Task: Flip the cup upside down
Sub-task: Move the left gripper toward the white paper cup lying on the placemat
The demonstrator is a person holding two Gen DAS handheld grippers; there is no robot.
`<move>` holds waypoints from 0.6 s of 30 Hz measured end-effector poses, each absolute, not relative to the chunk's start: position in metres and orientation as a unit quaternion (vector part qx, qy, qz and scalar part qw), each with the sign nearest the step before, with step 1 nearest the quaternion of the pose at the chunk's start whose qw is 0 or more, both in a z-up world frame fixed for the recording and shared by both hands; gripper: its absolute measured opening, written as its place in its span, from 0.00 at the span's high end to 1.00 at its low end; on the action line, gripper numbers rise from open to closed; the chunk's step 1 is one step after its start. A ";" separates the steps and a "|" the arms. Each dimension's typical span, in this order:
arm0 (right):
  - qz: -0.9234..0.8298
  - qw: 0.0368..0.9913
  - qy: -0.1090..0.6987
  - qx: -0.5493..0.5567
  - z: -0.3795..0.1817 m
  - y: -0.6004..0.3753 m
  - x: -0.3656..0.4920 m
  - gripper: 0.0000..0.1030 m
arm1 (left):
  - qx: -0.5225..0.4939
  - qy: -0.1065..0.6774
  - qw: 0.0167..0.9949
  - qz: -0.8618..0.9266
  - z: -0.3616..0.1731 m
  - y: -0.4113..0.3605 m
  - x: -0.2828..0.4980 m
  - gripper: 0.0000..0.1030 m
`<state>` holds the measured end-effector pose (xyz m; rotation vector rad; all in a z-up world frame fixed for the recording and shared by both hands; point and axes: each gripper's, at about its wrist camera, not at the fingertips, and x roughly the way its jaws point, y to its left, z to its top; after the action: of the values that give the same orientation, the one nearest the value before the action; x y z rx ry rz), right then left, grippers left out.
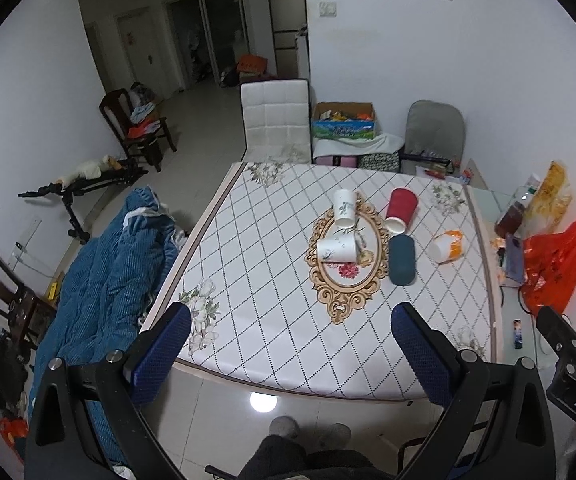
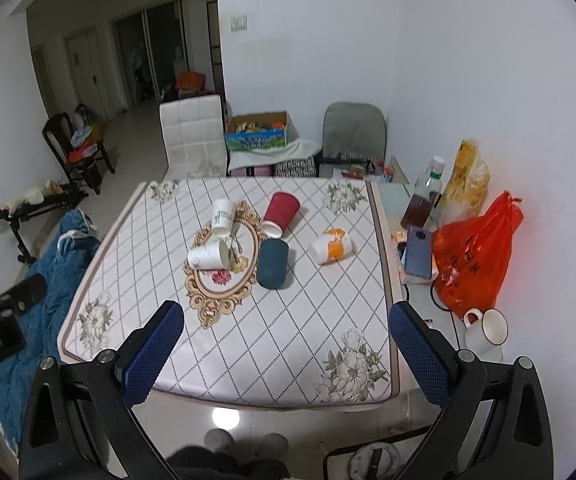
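Several cups lie on their sides on the patterned table (image 1: 271, 320) (image 2: 271, 344): two white printed cups (image 1: 346, 208) (image 1: 336, 249) (image 2: 223, 216) (image 2: 207, 257), a red cup (image 1: 400, 210) (image 2: 281, 209), a dark teal cup (image 1: 402, 260) (image 2: 272, 263) and a white-and-orange cup (image 1: 447, 246) (image 2: 332, 246). My left gripper (image 1: 292, 354) is open and empty, held back over the table's near edge. My right gripper (image 2: 288, 356) is open and empty, also over the near edge. Part of the right gripper shows at the right edge of the left wrist view (image 1: 568, 344).
A gold oval frame print (image 1: 348, 256) (image 2: 223, 264) marks the table middle. A red plastic bag (image 2: 476, 252), bottle (image 2: 424, 196), phone (image 2: 418, 254) and white mug (image 2: 486, 330) crowd the right side. A blue quilt (image 1: 99, 280) lies left. Chairs (image 1: 275, 120) stand behind.
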<state>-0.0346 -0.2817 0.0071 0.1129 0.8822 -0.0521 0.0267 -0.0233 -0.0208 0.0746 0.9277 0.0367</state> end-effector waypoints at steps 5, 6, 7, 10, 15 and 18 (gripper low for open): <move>-0.025 0.885 0.461 0.056 -0.032 -0.284 -0.006 0.00 | 0.044 0.471 0.881 0.031 -0.051 -0.020 0.056 0.00; -0.026 0.882 0.467 0.056 -0.041 -0.284 0.001 0.00 | 0.047 0.476 0.878 0.033 -0.059 -0.021 0.065 0.00; -0.027 0.879 0.474 0.055 -0.050 -0.283 0.007 0.00 | 0.051 0.480 0.875 0.033 -0.066 -0.019 0.070 0.00; -0.034 0.867 0.493 0.057 -0.078 -0.281 0.027 0.00 | 0.060 0.495 0.866 0.033 -0.086 -0.018 0.094 0.00; -0.050 0.839 0.537 0.066 -0.132 -0.277 0.063 0.00 | 0.082 0.529 0.844 0.024 -0.123 -0.020 0.145 0.00; -0.061 0.812 0.575 0.076 -0.175 -0.277 0.086 0.00 | 0.102 0.544 0.832 0.019 -0.147 -0.025 0.179 0.00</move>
<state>0.0863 -0.2769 -0.1748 0.1632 1.2278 -0.1301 0.1786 -0.0248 -0.1472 0.2170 1.1535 0.0406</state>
